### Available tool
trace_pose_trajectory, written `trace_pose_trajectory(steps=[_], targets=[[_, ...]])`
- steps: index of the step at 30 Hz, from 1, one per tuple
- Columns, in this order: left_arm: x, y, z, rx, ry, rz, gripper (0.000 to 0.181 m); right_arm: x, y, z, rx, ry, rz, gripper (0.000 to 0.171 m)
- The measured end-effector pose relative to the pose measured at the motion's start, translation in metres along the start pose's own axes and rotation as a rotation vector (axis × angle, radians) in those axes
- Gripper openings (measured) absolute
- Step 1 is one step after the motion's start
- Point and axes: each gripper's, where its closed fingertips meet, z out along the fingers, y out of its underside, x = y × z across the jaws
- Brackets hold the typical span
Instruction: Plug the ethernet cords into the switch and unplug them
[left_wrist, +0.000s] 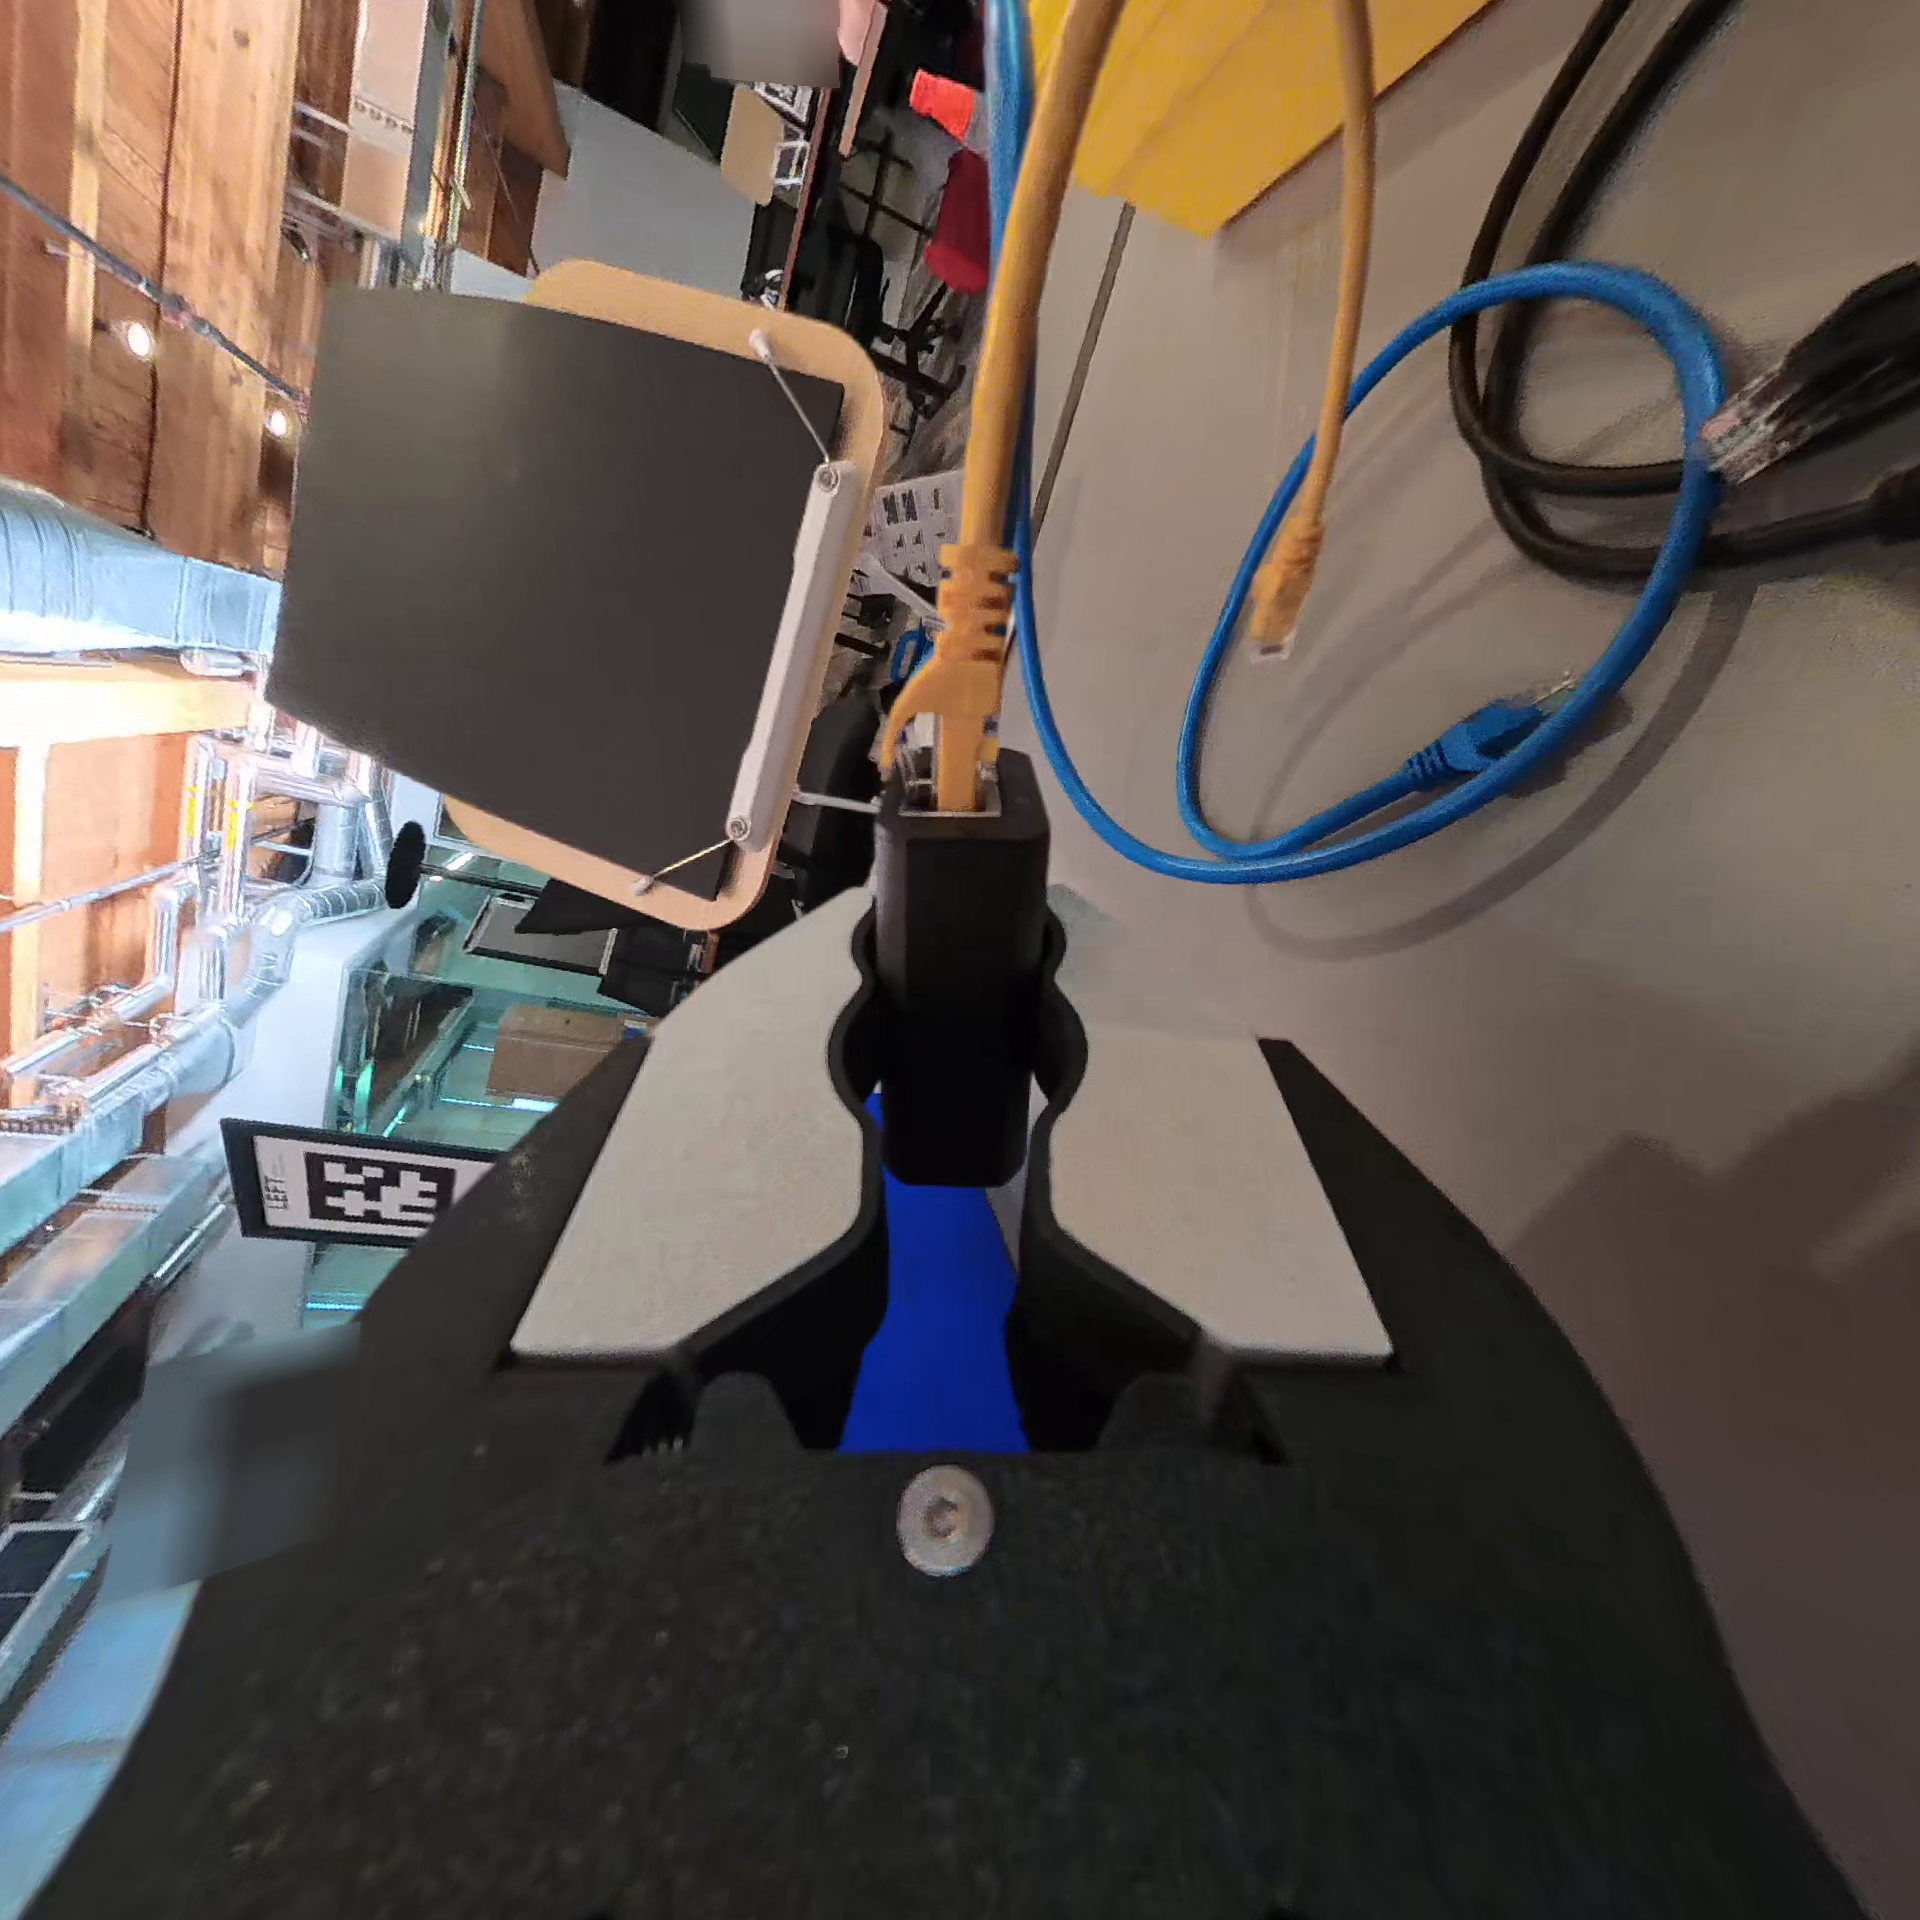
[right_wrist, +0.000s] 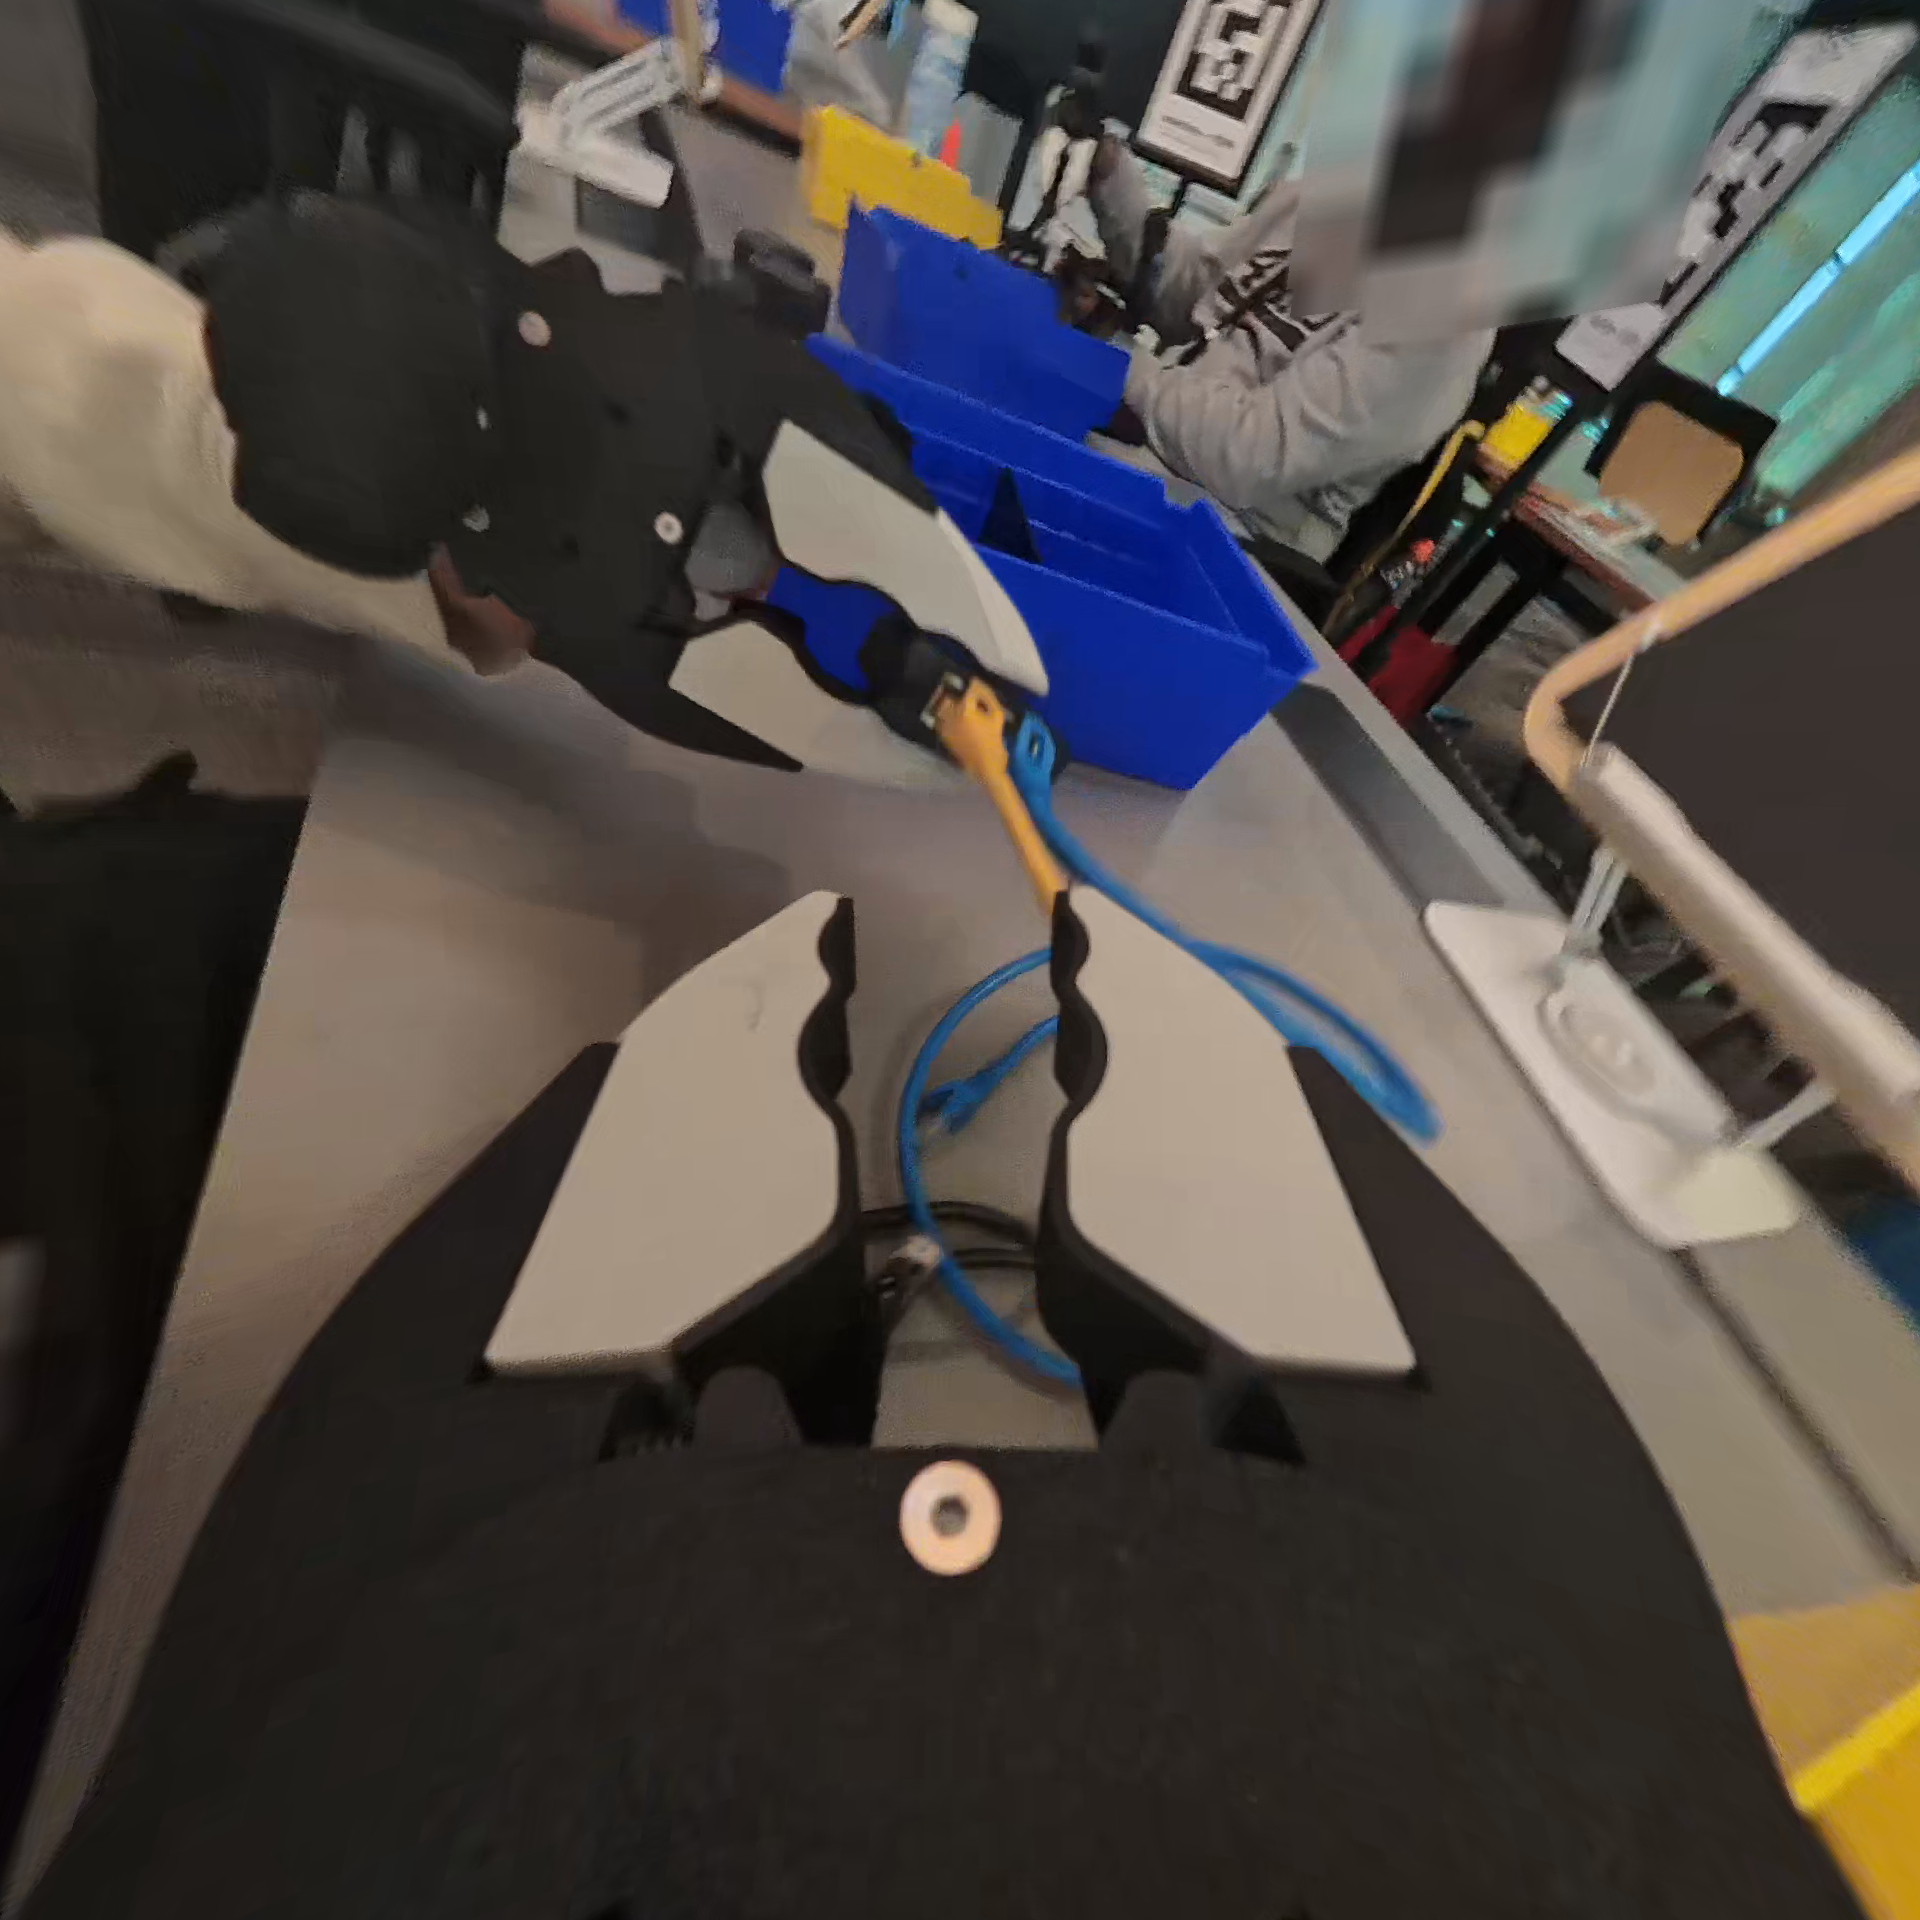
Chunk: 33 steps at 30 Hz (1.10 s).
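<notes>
My left gripper (left_wrist: 958, 1039) clamps small black plastic switch (left_wrist: 961, 935), lifted off grey table (left_wrist: 1558, 935). Yellow ethernet cord (left_wrist: 971, 634) and blue ethernet cord (right_wrist: 1039, 750) both seated in its ports. My right gripper (right_wrist: 953, 987) gapes, holding nothing, tips near yellow cord. To unplug well, I judge: pinch boot, press latch tab, pull straight along port, keep switch steady. Spare blue cord loop (left_wrist: 1455, 727) lies mid-table, black cable (left_wrist: 1538, 416) beside it.

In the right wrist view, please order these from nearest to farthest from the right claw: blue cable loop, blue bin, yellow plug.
1. Blue cable loop: on the table, between the right claw's fingers.
2. Yellow plug: ahead, in the black switch.
3. Blue bin: behind the plug.
</notes>
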Motion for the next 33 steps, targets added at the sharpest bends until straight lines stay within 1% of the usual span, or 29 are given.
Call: trace_pose_trajectory(steps=[3,5,7,10,13,16,20,22,28,33], targets=[[0.006,-0.003,0.002,0.002,0.038,0.002,0.025,0.003,-0.026,0.009,-0.019,-0.065,-0.173,0.037],[0.01,-0.005,0.002,0.014,0.066,-0.001,0.025,0.003,-0.033,0.019,-0.05,-0.085,-0.274,0.032],[0.014,-0.006,0.004,0.017,0.081,-0.002,0.025,-0.001,-0.022,0.033,-0.135,-0.114,-0.345,0.03],[0.02,-0.009,0.006,0.01,0.105,0.005,0.025,-0.001,0.004,0.048,-0.272,-0.085,-0.437,0.031],[0.022,-0.01,0.007,-0.007,0.102,0.035,0.025,0.0,0.014,0.054,-0.329,-0.039,-0.506,0.02],[0.025,-0.007,0.009,-0.026,0.101,0.067,0.025,-0.001,0.019,0.057,-0.339,-0.037,-0.53,0.018],[0.028,-0.008,0.009,-0.024,0.103,0.079,0.025,-0.005,0.011,0.06,-0.281,-0.054,-0.523,0.017],[0.027,-0.009,0.009,-0.024,0.1,0.083,0.025,-0.006,0.016,0.063,-0.31,-0.064,-0.531,0.018],[0.022,-0.004,0.008,-0.054,0.061,0.113,0.025,-0.003,0.014,0.068,-0.313,-0.048,-0.516,0.018],[0.025,-0.003,0.009,-0.057,0.084,0.084,0.025,0.0,0.02,0.067,-0.342,-0.041,-0.543,0.015]])
